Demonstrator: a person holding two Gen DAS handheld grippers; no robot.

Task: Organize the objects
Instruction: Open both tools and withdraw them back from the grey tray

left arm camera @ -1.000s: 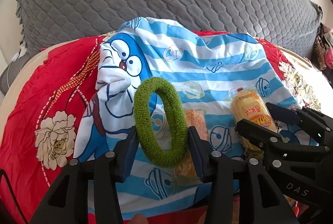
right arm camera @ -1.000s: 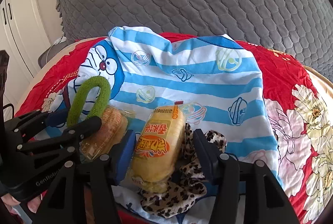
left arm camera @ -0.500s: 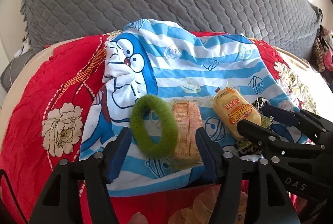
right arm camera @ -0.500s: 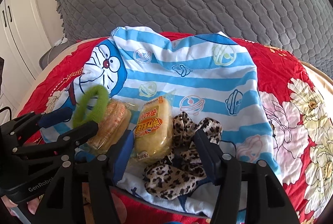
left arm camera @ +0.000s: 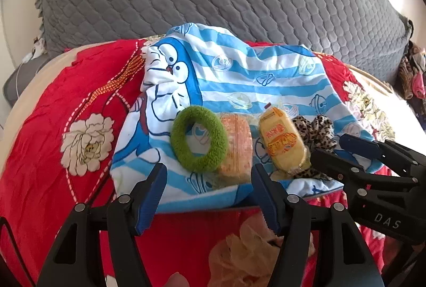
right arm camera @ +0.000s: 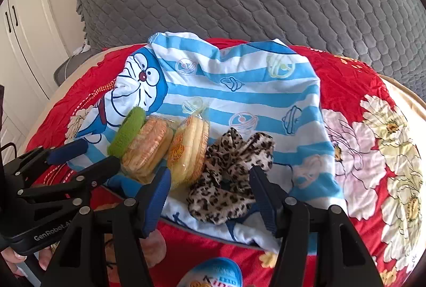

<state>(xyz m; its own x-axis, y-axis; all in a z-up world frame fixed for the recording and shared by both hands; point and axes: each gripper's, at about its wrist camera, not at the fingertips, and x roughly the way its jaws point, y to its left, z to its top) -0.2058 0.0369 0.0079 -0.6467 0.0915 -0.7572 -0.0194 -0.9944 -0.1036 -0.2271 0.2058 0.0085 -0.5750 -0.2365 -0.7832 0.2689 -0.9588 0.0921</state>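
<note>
Lying just beyond the gaping left hand-held gripper (left arm camera: pixel 209 192), green scrunchie (left arm camera: pixel 199 138) sits untouched.

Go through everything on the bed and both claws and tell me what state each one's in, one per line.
Green hair tie: lying flat on the striped cloth, released.
Orange cracker pack: sealed, flat beside the hair tie, touching it.
Yellow snack pack: sealed, lying against the scrunchie.
Leopard scrunchie: bunched, resting on the cloth.
Striped cartoon cloth: spread over the red bedspread, wrinkled.
Left claw: open, empty.
Right claw: open, empty.
</note>
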